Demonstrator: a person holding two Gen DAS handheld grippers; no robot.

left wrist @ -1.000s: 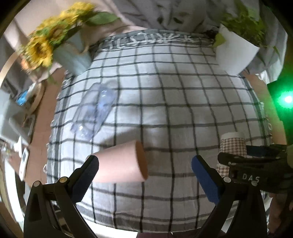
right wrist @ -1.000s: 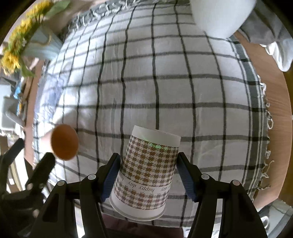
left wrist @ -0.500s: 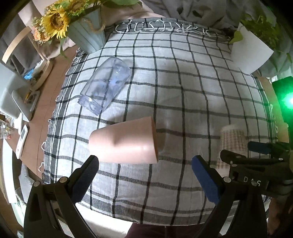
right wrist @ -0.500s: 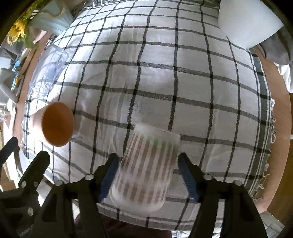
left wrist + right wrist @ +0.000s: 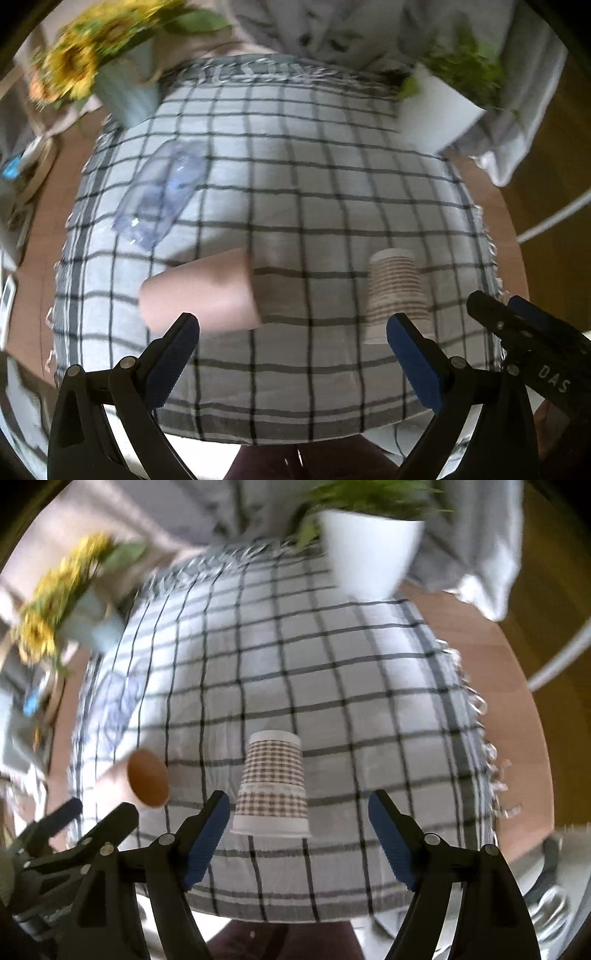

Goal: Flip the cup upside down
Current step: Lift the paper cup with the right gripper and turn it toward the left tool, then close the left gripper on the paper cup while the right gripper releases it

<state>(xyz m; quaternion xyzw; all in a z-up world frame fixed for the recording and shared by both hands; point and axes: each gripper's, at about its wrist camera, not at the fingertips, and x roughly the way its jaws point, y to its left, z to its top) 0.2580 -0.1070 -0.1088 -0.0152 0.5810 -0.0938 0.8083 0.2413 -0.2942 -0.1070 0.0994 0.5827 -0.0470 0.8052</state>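
Two cups are seen: a checked cup (image 5: 271, 782) stands rim-down just ahead of the right gripper (image 5: 297, 843), released between wide jaws; a pink cup (image 5: 201, 293) is lying sideways, mouth rightward, just beyond the wide, empty left gripper (image 5: 291, 362).

Both views are wrist fisheyes placed low at the near edge of the checked tablecloth (image 5: 295, 206), each looking forward between its own 2 fingers toward the far end. The left wrist view sits left of centre and catches the right gripper (image 5: 517, 325) at its right margin; the right wrist view sits right of centre, close behind the patterned paper cup (image 5: 272, 782), with the left gripper (image 5: 92, 823) at its lower left. The 2 views share the cloth, the patterned paper cup (image 5: 397, 295), the pink cup (image 5: 201, 295) lying on its side, the sunflower pot (image 5: 125, 92) and the white planter (image 5: 369, 554).
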